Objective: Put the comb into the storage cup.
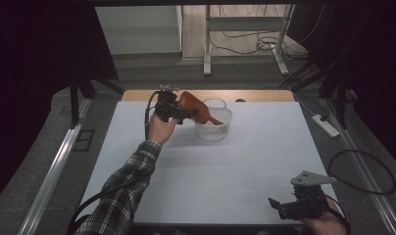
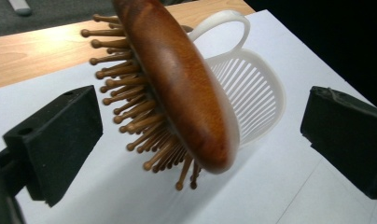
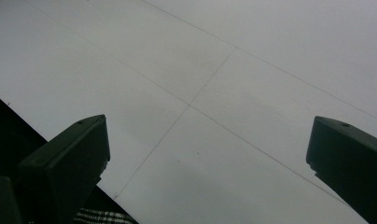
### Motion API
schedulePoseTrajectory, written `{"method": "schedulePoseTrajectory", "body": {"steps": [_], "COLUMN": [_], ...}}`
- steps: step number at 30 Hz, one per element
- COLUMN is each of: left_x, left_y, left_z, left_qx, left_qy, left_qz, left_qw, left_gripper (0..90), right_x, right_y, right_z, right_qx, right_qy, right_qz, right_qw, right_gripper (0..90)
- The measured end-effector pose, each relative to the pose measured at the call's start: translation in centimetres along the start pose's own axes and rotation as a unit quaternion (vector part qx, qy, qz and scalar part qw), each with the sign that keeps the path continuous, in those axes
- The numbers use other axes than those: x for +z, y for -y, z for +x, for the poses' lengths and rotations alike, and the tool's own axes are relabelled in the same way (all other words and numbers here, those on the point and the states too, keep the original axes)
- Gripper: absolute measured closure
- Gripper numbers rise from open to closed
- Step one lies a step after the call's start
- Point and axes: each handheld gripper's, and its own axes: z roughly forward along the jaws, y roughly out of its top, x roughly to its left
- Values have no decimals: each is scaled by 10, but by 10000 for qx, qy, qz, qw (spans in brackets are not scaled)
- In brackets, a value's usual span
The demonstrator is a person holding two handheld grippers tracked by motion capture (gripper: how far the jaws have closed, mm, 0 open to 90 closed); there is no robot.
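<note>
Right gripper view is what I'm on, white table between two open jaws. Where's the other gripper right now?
Observer: The left gripper is at the far side of the table, right beside a white basket.
Operator: Is it holding anything?
Observer: No. Its jaws stand wide apart on either side of a wooden hairbrush and touch neither side of it.
Operator: How does the brush lie?
Observer: Tilted. Its handle goes down into the basket, and its head sticks out over the rim toward the left gripper.
</note>
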Motion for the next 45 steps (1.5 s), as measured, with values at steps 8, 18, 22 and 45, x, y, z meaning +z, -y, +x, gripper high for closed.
{"method": "schedulePoseTrajectory", "body": {"steps": [8, 18, 22, 45], "left_x": [-4, -12, -16, -30], "left_y": [2, 3, 6, 18], "left_z": [0, -1, -1, -2], "left_qx": [248, 440, 548, 728], "left_qy": [-132, -235, -276, -260], "left_qz": [91, 94, 155, 114], "left_qw": [9996, 9987, 9980, 9969], "left_gripper": [0, 0, 0, 0], "right_x": [0, 0, 0, 1], "right_y": [0, 0, 0, 0], "right_z": [0, 0, 0, -1], "right_qx": [3, 4, 8, 48], "right_qy": [1, -5, -8, 49], "right_qz": [4, 14, 21, 24], "right_qw": [10000, 10000, 10000, 10000], "right_gripper": [0, 0, 0, 0]}}
